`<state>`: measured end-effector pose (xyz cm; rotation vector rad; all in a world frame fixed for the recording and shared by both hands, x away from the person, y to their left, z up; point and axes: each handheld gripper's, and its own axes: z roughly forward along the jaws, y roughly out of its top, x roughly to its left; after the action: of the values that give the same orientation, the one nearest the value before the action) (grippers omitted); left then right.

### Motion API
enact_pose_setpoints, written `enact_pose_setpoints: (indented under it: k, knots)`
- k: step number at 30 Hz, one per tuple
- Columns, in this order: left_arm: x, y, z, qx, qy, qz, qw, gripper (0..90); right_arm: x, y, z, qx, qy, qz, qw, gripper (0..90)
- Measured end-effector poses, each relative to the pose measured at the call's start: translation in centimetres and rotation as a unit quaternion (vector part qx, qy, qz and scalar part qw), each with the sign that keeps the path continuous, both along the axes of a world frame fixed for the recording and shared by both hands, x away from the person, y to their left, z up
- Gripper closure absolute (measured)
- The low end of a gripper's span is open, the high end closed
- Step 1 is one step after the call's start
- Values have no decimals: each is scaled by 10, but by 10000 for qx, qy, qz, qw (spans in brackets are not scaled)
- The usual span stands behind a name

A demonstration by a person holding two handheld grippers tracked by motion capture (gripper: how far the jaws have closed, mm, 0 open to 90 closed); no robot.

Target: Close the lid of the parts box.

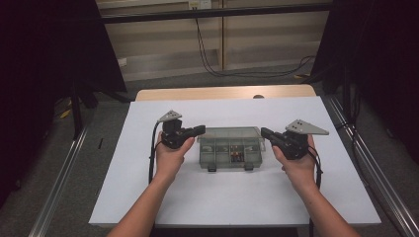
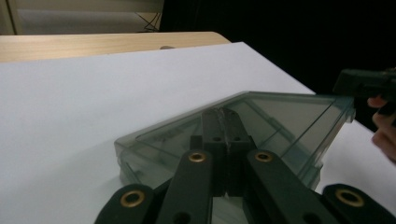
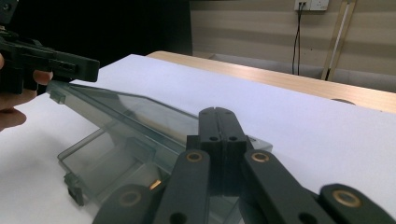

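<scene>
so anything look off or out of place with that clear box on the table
Nothing spilled or broken. The clear compartment box sits square on the white sheet with its lid raised at a slant. The left gripper and right gripper, jaws shut, flank it.

Dim, flat light – the white rectangular table sheet (image 1: 148, 173) glows softly, dark curtains flank it – near black gripper jaws blur

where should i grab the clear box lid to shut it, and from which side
Take the lid by its free front edge, from the person's side of the box. It is hinged at the far edge and stands tilted up, so that raised edge with its latch tabs is the exposed, thin part; it likely swings down easily. Both the left gripper and the right gripper have shut jaws at its ends.
</scene>
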<state>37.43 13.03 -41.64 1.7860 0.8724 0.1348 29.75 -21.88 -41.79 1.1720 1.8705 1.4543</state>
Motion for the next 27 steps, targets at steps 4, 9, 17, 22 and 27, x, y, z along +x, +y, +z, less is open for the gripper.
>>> enact_pose_setpoints:
  k: [4,9,17,22,27]
  knots:
    - [-9,1,-3,-12,-78,-9,10000,900,-8,2,-4,-48,-11,11,10000,900]
    - [-21,4,-7,1,-118,-39,9999,900,-16,3,-12,4,32,2,10000,900]
    - [-37,5,-20,82,-169,-30,9998,900,-27,2,-25,6,98,30,9999,900]
    - [-46,5,-30,123,-310,24,9994,900,-33,2,-32,-55,115,4,9999,900]
    - [-51,5,-37,109,-376,68,9992,900,-36,3,-39,-87,154,11,9998,900]
